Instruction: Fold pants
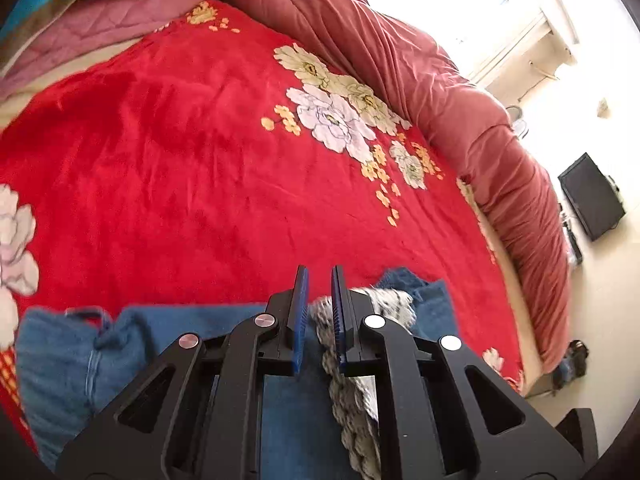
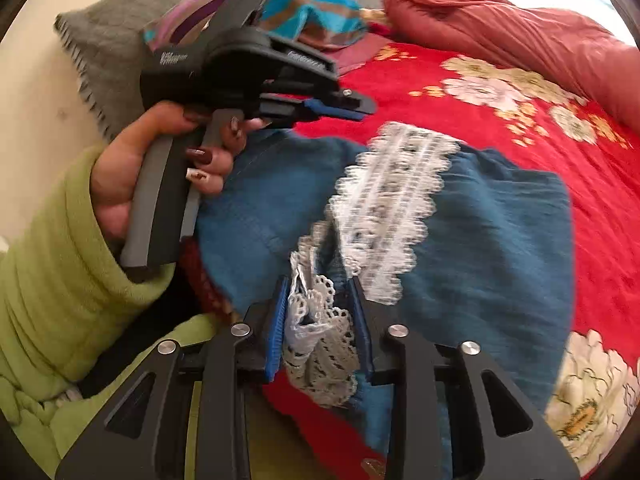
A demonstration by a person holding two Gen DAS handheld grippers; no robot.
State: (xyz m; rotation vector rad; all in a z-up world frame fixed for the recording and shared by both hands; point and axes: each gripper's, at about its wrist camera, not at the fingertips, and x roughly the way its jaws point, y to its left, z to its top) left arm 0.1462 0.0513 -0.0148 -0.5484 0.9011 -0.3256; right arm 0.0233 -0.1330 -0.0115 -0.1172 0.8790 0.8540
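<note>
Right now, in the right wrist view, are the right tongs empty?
No, the right tongs are closed on bunched white lace trim of the blue denim pants.

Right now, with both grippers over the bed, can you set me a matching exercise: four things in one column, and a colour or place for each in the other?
Things:
1. pants
2. lace trim
3. rolled quilt
4. sleeve

Descriptions:
A. lime green
B. white, bunched between the fingers of the right gripper
C. rust-red, lying along one side of the blanket
D. blue, spread on the red floral blanket

Pairs: 1-D, 2-B, 3-C, 4-A
</note>
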